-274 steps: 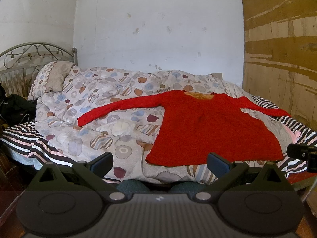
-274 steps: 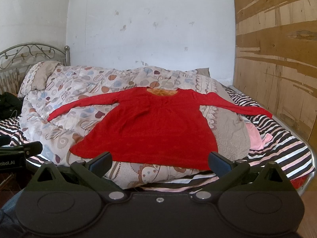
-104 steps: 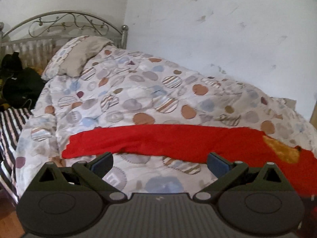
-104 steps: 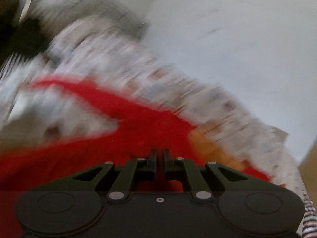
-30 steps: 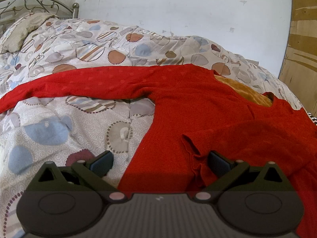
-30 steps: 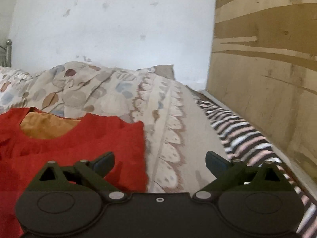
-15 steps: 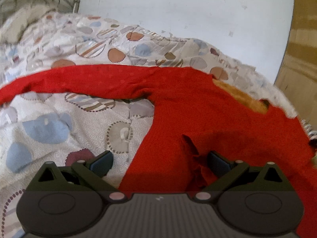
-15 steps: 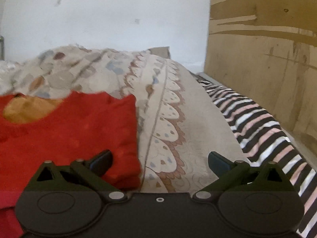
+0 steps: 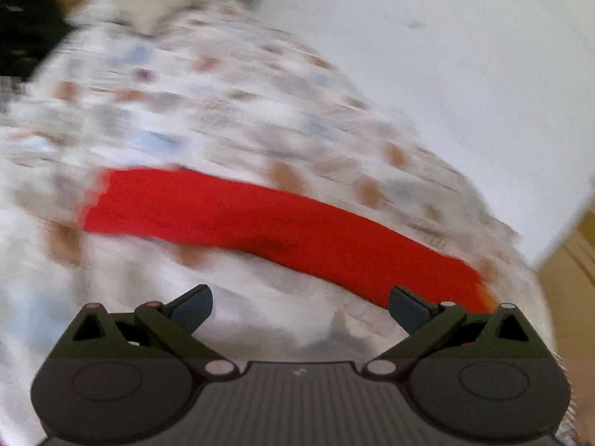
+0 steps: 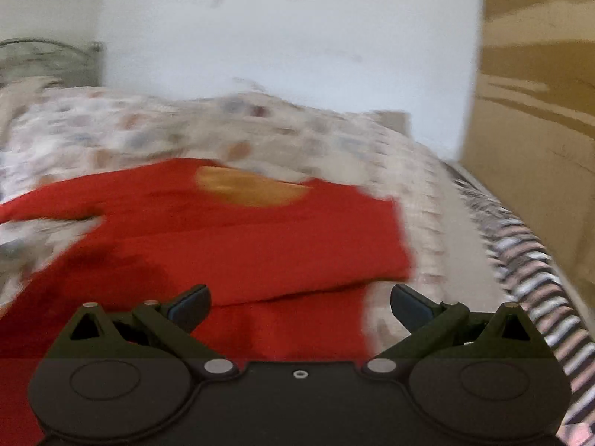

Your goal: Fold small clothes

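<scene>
A red long-sleeved top lies on the patterned quilt. Its right sleeve is folded across the body, its orange inner neck faces the wall. Its left sleeve stretches flat across the quilt in the blurred left wrist view. My left gripper is open and empty, just in front of that sleeve. My right gripper is open and empty over the top's lower right part.
A striped sheet runs along the bed's right side beside a wooden panel. A metal headboard and a pillow are at the left. A white wall is behind the bed.
My left gripper has swung left from the top's body to its outstretched left sleeve. My right gripper has swung left, back over the folded top. Both views are motion-blurred.
</scene>
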A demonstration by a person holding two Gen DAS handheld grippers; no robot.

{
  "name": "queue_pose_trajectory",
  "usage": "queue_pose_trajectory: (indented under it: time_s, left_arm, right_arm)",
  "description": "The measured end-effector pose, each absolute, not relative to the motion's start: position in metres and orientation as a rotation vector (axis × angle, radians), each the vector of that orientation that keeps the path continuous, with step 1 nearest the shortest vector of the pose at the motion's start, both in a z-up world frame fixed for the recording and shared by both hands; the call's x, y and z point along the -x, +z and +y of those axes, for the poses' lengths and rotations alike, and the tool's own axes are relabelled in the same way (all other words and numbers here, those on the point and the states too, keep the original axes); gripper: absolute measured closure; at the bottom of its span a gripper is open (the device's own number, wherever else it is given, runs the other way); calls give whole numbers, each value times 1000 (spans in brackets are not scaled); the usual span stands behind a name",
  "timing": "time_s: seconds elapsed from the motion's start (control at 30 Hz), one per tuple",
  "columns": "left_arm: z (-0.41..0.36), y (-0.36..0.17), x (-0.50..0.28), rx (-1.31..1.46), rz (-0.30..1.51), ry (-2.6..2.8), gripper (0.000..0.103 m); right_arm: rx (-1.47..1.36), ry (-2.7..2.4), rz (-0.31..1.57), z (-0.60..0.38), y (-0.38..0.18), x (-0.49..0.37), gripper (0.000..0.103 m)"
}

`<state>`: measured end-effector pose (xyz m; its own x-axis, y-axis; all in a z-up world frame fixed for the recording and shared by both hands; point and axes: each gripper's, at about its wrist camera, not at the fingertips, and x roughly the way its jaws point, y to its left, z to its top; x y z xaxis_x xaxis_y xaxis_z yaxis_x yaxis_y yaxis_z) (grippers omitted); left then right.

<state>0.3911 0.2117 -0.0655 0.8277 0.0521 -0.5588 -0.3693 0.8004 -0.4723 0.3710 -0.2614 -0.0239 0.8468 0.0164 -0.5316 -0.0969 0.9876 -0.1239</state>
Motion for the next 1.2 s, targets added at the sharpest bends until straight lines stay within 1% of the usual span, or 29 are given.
queue_pose_trajectory:
  time_s: [0.1,0.17,0.23,0.3,0.4,0.43,0.47,0.5,0.57,0.6,0.67,0.7,0.73,0.77,0.8,0.93,1.07,1.2]
  left_arm:
    - [256,-83,-388,670,538,343,0]
    - [284,-101,-394,747,581,428,0]
    - [304,-117,-400,833,598,473,0]
    - [318,-127,-402,899,561,482,0]
    - [329,-130,-407,932,512,506,1]
    - [332,-131,-410,931,501,515,3]
    - [333,-132,-414,926,495,536,10]
    - [334,-135,-415,920,494,559,15]
    - [336,-138,-415,906,488,606,35]
    - [336,-139,-415,906,477,628,41]
    - [339,-141,-409,921,459,660,70]
    - [341,-143,-407,932,452,675,73]
    - [342,-143,-403,940,440,669,78]
    - [343,-143,-400,942,422,663,89]
    - [343,-141,-399,926,408,669,93]
    - [340,-125,-400,839,361,655,96]
    - [332,-93,-405,726,282,589,97]
    - [315,-47,-416,600,192,488,97]
  right_arm:
    - [123,145,562,-232,-36,-363,0]
    - [98,173,594,-219,-47,-364,0]
    - [130,166,615,-206,-57,-366,0]
    - [211,117,629,-196,-68,-370,0]
    - [226,108,703,-195,-85,-383,0]
    - [216,105,709,-196,-88,-384,0]
    - [206,102,709,-197,-88,-385,0]
    - [205,101,709,-197,-88,-384,0]
    - [211,100,705,-196,-90,-382,0]
    - [214,99,703,-196,-91,-382,0]
    - [219,99,704,-196,-93,-383,0]
    - [223,97,706,-196,-93,-383,0]
    - [226,96,706,-195,-93,-384,0]
    - [230,94,706,-194,-93,-384,0]
    - [236,92,705,-193,-94,-384,0]
    - [252,87,701,-191,-95,-383,0]
    - [253,86,699,-191,-95,-383,0]
    - [249,85,696,-191,-95,-383,0]
